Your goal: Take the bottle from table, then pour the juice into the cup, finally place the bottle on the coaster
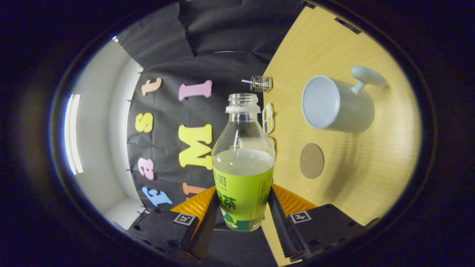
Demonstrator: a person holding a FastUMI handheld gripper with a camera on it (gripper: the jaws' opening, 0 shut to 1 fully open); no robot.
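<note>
Gripper: I have both fingers closed onto the labelled lower body of the bottle, one on each side, so it sits squarely between them and cannot swing.
Bottle: clear plastic, green label, cap off, pale juice up to about the shoulder; its axis runs along my fingers, mouth pointing away from me.
Roll: the wooden table stands on edge beside the bottle, so I judge the rig is turned roughly a quarter turn, which suits the pouring step.
Coaster: round brown disc lying bare on the table, just beyond the right finger; it waits for the final set-down.
Cup: grey, with a handle, open mouth facing towards the bottle, farther off than the coaster, clearly apart from the neck.
Beyond: a small wire-caged object at the table's far edge, too small to identify.
</note>
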